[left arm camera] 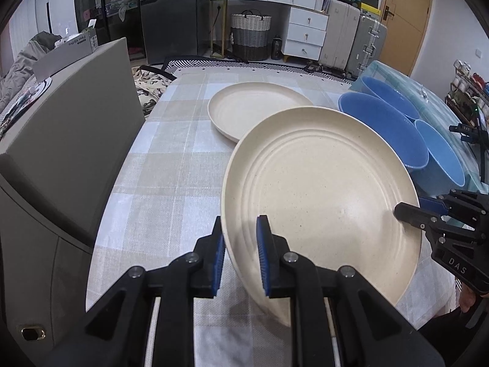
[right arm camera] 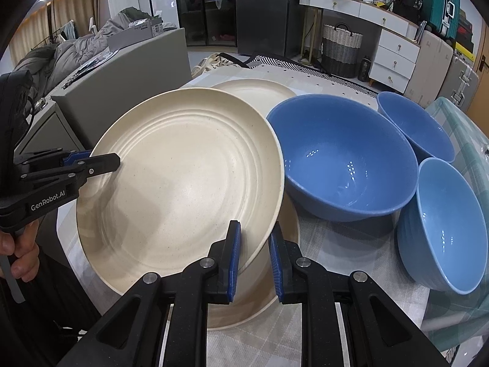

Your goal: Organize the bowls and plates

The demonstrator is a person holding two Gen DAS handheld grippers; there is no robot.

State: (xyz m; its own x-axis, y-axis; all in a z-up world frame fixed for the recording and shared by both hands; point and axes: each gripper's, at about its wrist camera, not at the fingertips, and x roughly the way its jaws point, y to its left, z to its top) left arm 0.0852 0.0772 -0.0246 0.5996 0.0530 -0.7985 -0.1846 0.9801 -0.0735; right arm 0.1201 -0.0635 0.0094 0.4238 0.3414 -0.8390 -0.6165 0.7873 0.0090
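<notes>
A cream ridged plate [left arm camera: 321,195] [right arm camera: 183,183] hangs tilted over the checked tablecloth, held at two opposite rims. My left gripper [left arm camera: 240,253] is shut on its near-left rim and shows in the right wrist view as a black finger [right arm camera: 104,162] lying on the plate. My right gripper [right arm camera: 255,244] is shut on the opposite rim; its finger [left arm camera: 406,214] shows in the left wrist view. A second cream plate [right arm camera: 241,315] lies directly beneath the held one. A third cream plate [left arm camera: 253,107] [right arm camera: 256,91] rests farther back.
Three blue bowls stand to the right: a large one [right arm camera: 342,159], one behind it [right arm camera: 418,128] and one nearer [right arm camera: 443,226]. A grey cabinet [left arm camera: 76,128] borders the table's left side. A clear lidded box [left arm camera: 428,91] sits at the far right. Bare cloth [left arm camera: 159,183] lies left of the plates.
</notes>
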